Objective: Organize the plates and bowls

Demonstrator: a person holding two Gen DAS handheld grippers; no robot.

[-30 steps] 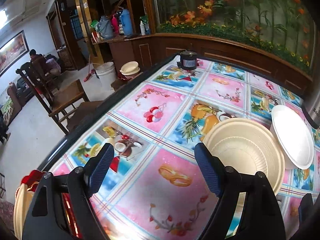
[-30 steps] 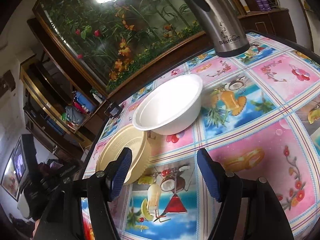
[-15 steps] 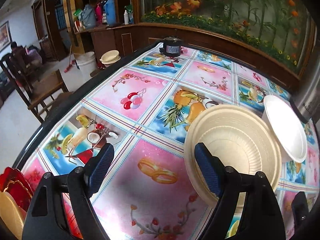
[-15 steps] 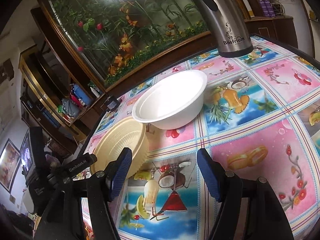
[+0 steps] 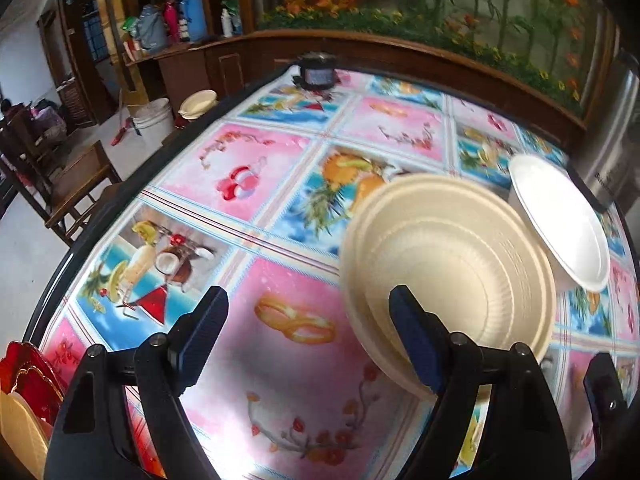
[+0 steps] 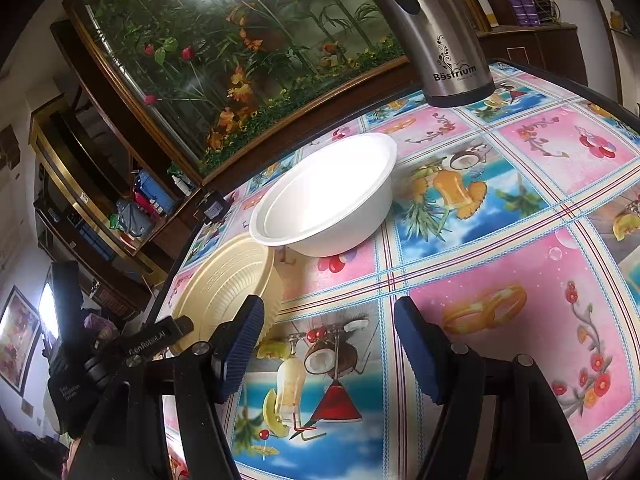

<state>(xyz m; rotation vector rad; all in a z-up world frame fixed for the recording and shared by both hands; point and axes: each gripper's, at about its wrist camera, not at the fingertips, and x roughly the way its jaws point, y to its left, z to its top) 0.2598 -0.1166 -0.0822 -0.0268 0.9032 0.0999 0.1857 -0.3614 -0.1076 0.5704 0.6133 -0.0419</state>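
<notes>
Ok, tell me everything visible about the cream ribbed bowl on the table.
The cream bowl is round with fluted sides and stepped rings inside, looks like thin plastic or pulp, and may be a nested stack. It sits upright and empty on the patterned tablecloth, beside the white bowl. One finger of the left tongs overlaps its near rim; contact is unclear.

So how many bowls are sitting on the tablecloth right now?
2: a cream ribbed bowl, possibly a nested stack, by the left gripper's fingers, and a white bowl just beyond it, near the steel flask.
</notes>
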